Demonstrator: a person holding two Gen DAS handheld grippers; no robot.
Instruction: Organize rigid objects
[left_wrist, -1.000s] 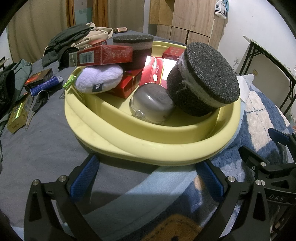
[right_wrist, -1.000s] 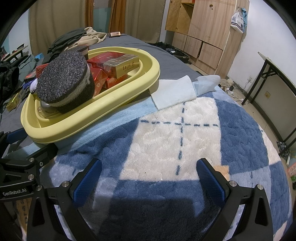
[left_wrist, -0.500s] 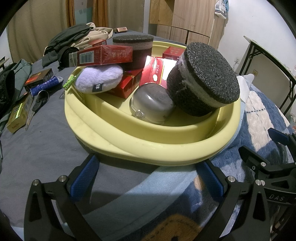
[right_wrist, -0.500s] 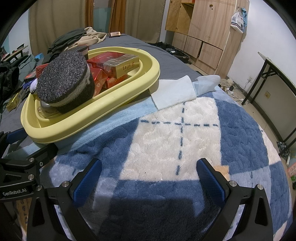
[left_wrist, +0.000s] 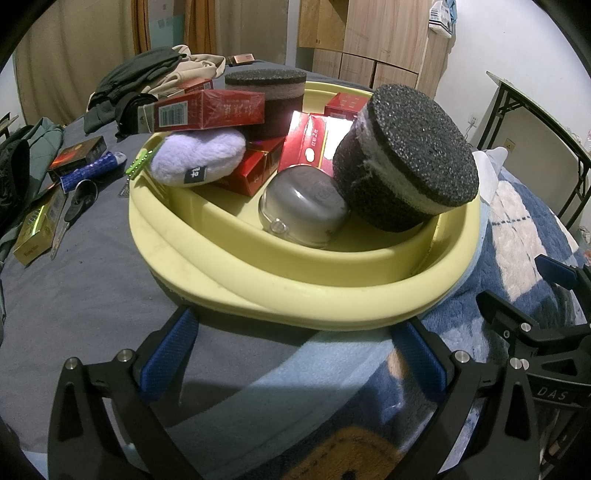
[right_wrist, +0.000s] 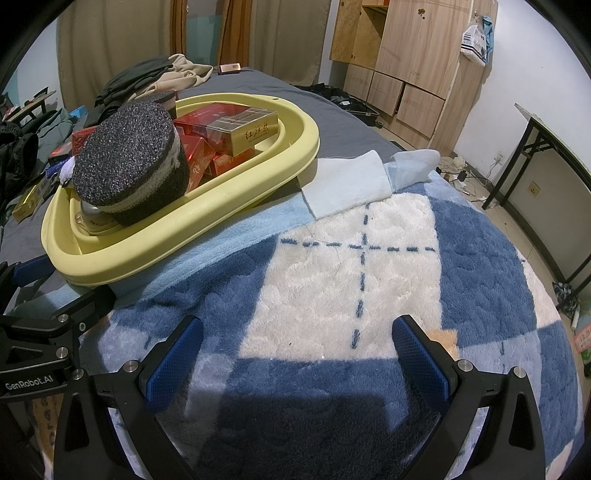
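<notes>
A yellow basin (left_wrist: 332, 291) sits on the bed, also in the right wrist view (right_wrist: 207, 206). It holds a black foam disc (left_wrist: 410, 158), a second dark disc (left_wrist: 266, 88) at the back, several red boxes (left_wrist: 210, 110), a purple plush pad (left_wrist: 199, 158) and a metal bowl (left_wrist: 303, 206). My left gripper (left_wrist: 295, 354) is open and empty just in front of the basin's near rim. My right gripper (right_wrist: 299, 354) is open and empty over the blue and white blanket (right_wrist: 369, 266), to the right of the basin.
Left of the basin on the grey sheet lie a dark box (left_wrist: 77, 155), a blue tube (left_wrist: 92, 171), scissors (left_wrist: 74, 210) and a gold box (left_wrist: 37, 232). Clothes (left_wrist: 147, 81) are piled at the back. A black table frame (right_wrist: 546, 173) stands to the right.
</notes>
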